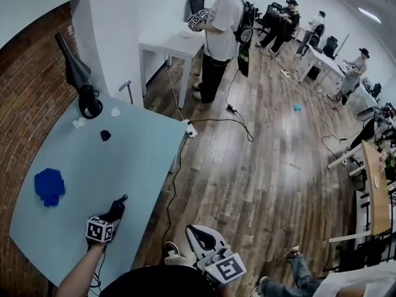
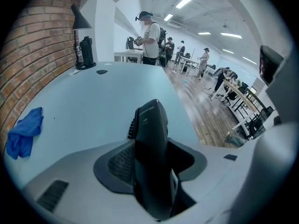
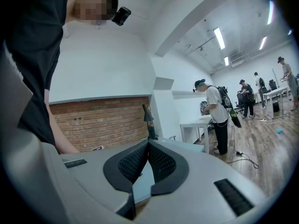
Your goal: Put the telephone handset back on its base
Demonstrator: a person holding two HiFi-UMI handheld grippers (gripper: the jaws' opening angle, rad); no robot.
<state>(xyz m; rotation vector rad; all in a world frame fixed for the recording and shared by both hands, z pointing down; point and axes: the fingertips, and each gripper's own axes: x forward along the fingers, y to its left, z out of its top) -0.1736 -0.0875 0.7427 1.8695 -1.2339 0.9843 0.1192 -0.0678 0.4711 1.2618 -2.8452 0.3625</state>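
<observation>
The black telephone handset (image 2: 150, 125) stands upright between the pads of my left gripper (image 2: 152, 157), which is shut on it. In the head view this left gripper (image 1: 117, 208) hovers over the near edge of the light blue table (image 1: 130, 159), with the handset (image 1: 120, 202) sticking out ahead of it. A black upright unit (image 2: 86, 52), possibly the base, stands at the table's far end beside a black lamp (image 1: 69, 67). My right gripper (image 1: 197, 235) hangs off the table over the floor, shut with nothing in it; its jaw tips meet in the right gripper view (image 3: 148, 144).
A crumpled blue cloth (image 1: 49, 185) lies at the table's left. A small black object (image 1: 105, 135) and white scraps (image 1: 79, 122) lie near the lamp. A brick wall (image 1: 25, 104) runs along the left. A person (image 1: 218, 36) stands by a white table; a cable (image 1: 229, 121) crosses the wooden floor.
</observation>
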